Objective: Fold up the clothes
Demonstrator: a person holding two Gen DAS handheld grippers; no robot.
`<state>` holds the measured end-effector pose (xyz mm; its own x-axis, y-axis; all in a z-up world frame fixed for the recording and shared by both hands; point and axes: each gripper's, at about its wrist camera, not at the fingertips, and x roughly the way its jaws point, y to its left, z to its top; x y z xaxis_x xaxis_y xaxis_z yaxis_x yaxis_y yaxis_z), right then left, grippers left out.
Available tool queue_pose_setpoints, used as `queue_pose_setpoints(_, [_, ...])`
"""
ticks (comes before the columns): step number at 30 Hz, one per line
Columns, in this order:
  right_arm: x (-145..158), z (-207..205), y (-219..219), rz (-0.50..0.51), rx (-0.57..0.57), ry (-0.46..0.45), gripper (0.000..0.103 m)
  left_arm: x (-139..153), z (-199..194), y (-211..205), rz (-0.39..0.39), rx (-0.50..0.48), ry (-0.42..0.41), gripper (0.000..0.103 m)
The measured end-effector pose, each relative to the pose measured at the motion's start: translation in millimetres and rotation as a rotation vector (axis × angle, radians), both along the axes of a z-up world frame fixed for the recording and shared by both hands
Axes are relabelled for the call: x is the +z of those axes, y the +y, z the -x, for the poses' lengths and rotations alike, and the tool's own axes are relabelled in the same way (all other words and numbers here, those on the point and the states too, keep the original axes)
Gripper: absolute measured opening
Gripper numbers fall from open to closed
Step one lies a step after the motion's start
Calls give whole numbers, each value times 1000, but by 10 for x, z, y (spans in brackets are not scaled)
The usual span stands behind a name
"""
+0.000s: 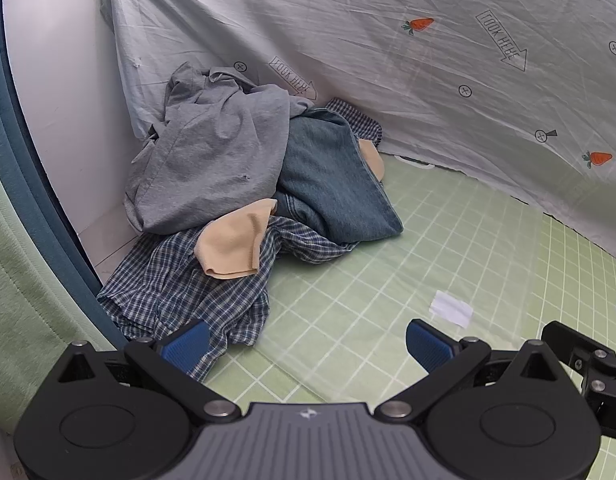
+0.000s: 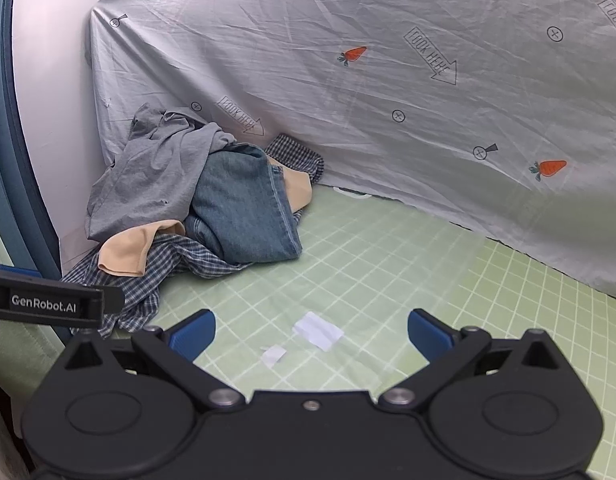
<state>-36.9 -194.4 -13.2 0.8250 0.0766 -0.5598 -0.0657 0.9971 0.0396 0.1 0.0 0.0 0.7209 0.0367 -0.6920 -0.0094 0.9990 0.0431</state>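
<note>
A tangled heap of clothes sits in the far left corner of the pale green grid-patterned mat (image 2: pixel 388 264), pressed against the white wall (image 1: pixel 59 80) and the hanging grey printed sheet with carrots and arrows (image 2: pixel 348 80). On top slumps a crumpled grey jersey shirt (image 1: pixel 203 160); beside it, to the right, lies a bunched blue denim garment (image 1: pixel 332 184); a peach-coloured cloth (image 1: pixel 231 244) pokes out between them, and a navy-and-white checked shirt (image 1: pixel 179 292) spreads underneath toward the near edge.

The left gripper (image 1: pixel 308 344) hangs with its blue pads wide apart and nothing between them, its left pad just over the checked hem. The right gripper (image 2: pixel 312 332) is likewise spread and empty, over bare mat near two small white paper scraps (image 2: pixel 318 330).

The likely trouble is the tangle: a pinch on the checked hem could drag the whole heap, since the other garments weigh on it, and pads closing deep in the pile could catch two layers at once. The denim is probably heavy and may slip from a shallow pinch. A swept garment could carry the paper scraps along.

Much stays hidden. Collars, sleeves and waistbands cannot be made out, so which edge is which is uncertain. Whether the peach patches at front and back are one piece or two cannot be told. The checked shirt's rear part disappears behind the denim, and the sheet conceals whatever stands behind it.
</note>
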Motion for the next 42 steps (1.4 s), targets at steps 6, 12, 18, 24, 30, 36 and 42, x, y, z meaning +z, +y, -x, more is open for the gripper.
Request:
queue_pose_setpoints(6, [-15,-14,-32,1,3,3,103,11,-16,3,4,1,6,103])
queue_pose_setpoints(12, [-15,-24,-53,-1,6,8,103,9,-4,14,4,6,5,103])
queue_pose_setpoints(18, [-9,-25,-51,0,7,9,103,-17,-13,25,5,4,7,103])
queue_pose_setpoints(24, [-23,-16,-41,0,3,10,103,-30,-19,27,4,3,9,103])
queue_pose_setpoints(30, [-25,-14,-33,2,2,8,103,-33,-22,21,3,4,10,103])
queue_pose_setpoints(36, [-39,-11,-33,-1,-2,10,103,-37,-17,28,2,5,12,103])
queue_pose_setpoints(42, [-36,-6,-27,2,-4,7,103,-39,-25,33,1,10,13,103])
